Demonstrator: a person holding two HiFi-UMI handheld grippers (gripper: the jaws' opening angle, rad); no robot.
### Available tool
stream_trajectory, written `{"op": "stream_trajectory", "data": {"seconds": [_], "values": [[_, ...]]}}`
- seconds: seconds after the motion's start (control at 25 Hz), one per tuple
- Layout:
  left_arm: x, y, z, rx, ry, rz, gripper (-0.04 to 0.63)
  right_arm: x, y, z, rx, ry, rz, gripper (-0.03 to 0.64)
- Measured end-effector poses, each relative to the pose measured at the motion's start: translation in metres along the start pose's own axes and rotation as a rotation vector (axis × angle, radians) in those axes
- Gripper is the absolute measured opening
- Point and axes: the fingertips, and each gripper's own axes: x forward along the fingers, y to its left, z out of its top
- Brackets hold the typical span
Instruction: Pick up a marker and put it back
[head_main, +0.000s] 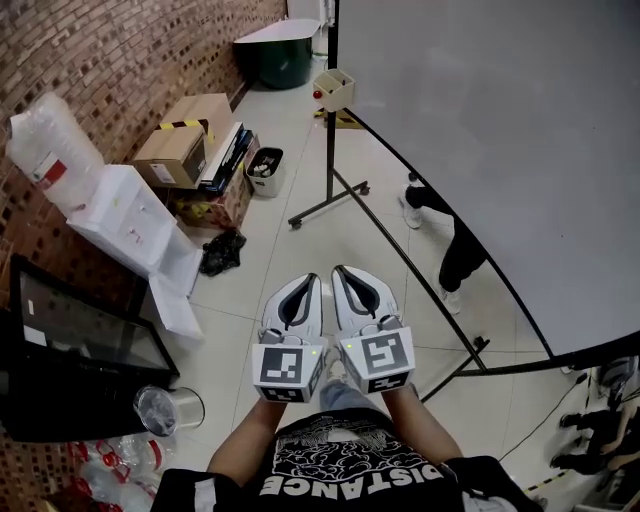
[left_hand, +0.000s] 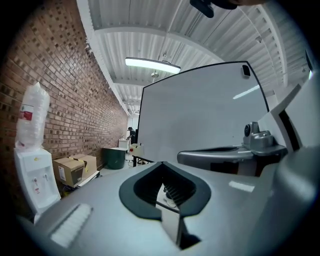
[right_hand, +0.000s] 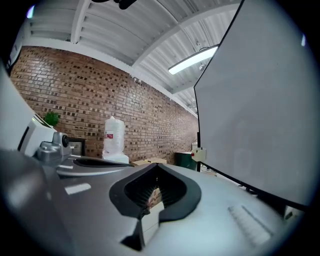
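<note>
I'm holding both claws side by side near my chest, idle. The left claw (head_main: 309, 280) and right claw (head_main: 343, 270) are each pressed together on nothing. No marker shows anywhere. I'd guess it's in the small box (head_main: 334, 88) on the far whiteboard (head_main: 480, 150) stand, though its contents are hidden.
</note>
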Motion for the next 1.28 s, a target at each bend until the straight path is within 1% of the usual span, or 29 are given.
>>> {"op": "stream_trajectory", "data": {"seconds": [0.24,0.4,0.68,0.84,0.96,1.16,1.28], "values": [[0.070,0.013,0.013,0.016,0.005,0.014,0.006,0.047,-0.044,0.002,0.021,0.004,0.024,0.000],[0.101,0.013,0.019,0.032,0.016,0.005,0.006,0.068,-0.069,0.005,0.032,0.001,0.037,0.000],[0.134,0.023,0.017,0.034,0.040,0.012,0.006,0.098,-0.092,0.004,0.045,0.011,0.054,0.000],[0.155,0.031,0.020,0.025,0.032,0.013,0.006,0.116,-0.106,0.005,0.037,0.014,0.056,0.000],[0.176,0.044,0.019,0.015,0.009,0.024,0.006,0.133,-0.115,0.006,0.019,0.015,0.053,0.000],[0.209,0.065,0.023,0.008,-0.010,-0.003,0.006,0.166,-0.128,0.006,-0.004,0.020,0.033,0.000],[0.229,0.081,0.028,-0.007,0.012,-0.004,0.006,0.191,-0.138,0.007,-0.012,0.022,0.020,0.000]]}}
